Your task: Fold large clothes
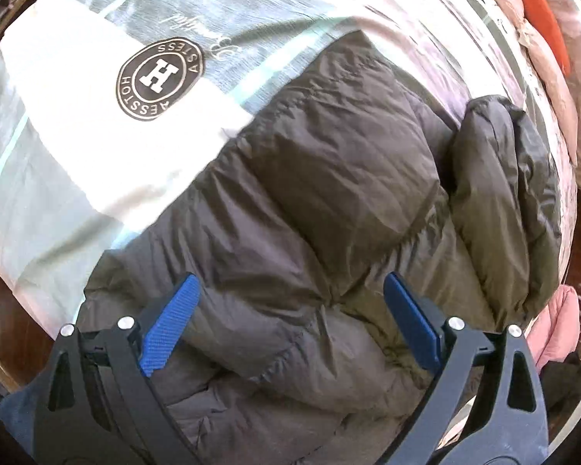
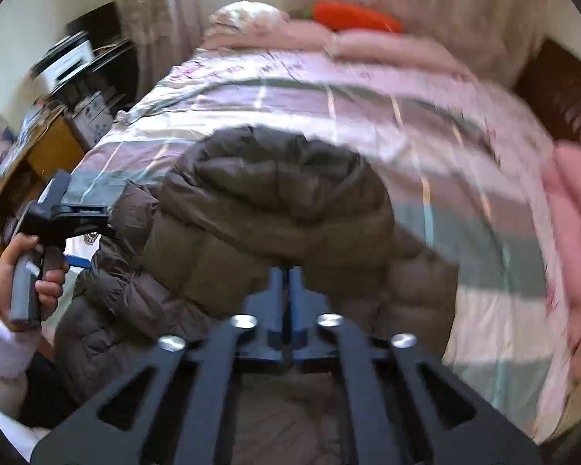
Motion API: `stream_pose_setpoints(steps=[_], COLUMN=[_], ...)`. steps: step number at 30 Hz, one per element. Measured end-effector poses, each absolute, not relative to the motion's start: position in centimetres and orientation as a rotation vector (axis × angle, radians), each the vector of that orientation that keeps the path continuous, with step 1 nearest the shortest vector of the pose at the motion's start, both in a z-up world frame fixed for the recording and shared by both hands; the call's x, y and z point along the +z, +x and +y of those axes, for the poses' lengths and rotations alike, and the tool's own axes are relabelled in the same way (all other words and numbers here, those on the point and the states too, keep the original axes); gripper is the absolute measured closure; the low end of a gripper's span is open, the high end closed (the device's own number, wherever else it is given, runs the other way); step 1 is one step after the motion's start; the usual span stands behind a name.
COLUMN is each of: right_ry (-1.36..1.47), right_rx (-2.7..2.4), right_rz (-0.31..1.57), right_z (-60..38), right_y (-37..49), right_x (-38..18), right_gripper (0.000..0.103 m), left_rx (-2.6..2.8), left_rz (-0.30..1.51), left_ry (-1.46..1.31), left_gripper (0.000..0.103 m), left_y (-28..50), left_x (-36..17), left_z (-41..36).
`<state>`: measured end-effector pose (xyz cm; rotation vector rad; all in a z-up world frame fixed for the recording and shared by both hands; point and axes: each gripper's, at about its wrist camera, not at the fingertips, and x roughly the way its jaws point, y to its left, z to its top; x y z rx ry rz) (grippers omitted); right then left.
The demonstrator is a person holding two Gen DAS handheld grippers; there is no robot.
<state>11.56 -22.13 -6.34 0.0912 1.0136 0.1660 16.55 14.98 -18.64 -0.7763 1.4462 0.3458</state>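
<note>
A dark brown puffer jacket [image 1: 321, 201] lies on the bed, partly folded. My left gripper [image 1: 290, 290] is open, its blue fingers spread just above the jacket's near part, holding nothing. In the right wrist view the jacket [image 2: 251, 209] is bunched up with a fold lifted toward the camera. My right gripper [image 2: 288, 271] is shut on a fold of the jacket. The left gripper [image 2: 77, 259] shows at the left of that view, held by a hand at the jacket's left edge.
The bed has a striped pink, grey and white cover [image 2: 426, 124] with a round H logo [image 1: 160, 77]. Pink pillows and an orange carrot toy [image 2: 356, 17] lie at the head. A pink garment [image 2: 573, 213] lies at the right. A desk with shelves [image 2: 50, 131] stands left.
</note>
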Motion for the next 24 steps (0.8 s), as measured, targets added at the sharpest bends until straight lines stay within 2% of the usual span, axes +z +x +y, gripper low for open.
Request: stream_pose_setpoints(steps=[1, 2, 9, 12, 16, 17, 19, 21, 24], right_ry=[0.161, 0.225, 0.188, -0.13, -0.64, -0.674, -0.578, -0.443, -0.354], right_rx=[0.186, 0.224, 0.172, -0.009, -0.018, 0.004, -0.009, -0.013, -0.031], right_rz=[1.026, 1.02, 1.045, 1.021, 1.179, 1.192, 1.24, 1.194, 1.019], right_z=[-21.7, -21.1, -15.1, -11.9, -7.2, -7.0, -8.2, -9.5, -11.0], right_y=[12.3, 13.1, 21.6, 26.3, 29.6, 29.6, 29.6, 28.8, 26.2], right_x=[-7.0, -7.6, -10.4, -11.9, -19.5, -20.7, -21.2, -18.8, -13.5], right_gripper=[0.015, 0.008, 0.006, 0.006, 0.006, 0.01, 0.062, 0.08, 0.085], left_rx=[0.339, 0.331, 0.248, 0.224, 0.232, 0.232, 0.234, 0.238, 0.235], left_rz=[1.451, 1.459, 1.536, 1.563, 1.585, 1.588, 1.592, 1.598, 1.598], left_ry=[-0.765, -0.753, -0.64, -0.612, -0.625, -0.633, -0.646, -0.667, -0.686], left_gripper=[0.006, 0.006, 0.006, 0.006, 0.006, 0.006, 0.006, 0.006, 0.006], left_y=[16.5, 16.5, 17.8, 18.4, 19.3, 19.5, 19.5, 19.3, 18.8], left_x=[-18.6, -18.8, -20.5, -21.3, -22.4, -22.5, -22.7, -22.8, -22.9], left_z=[14.8, 14.1, 8.3, 7.2, 6.9, 7.7, 8.6, 9.7, 10.6])
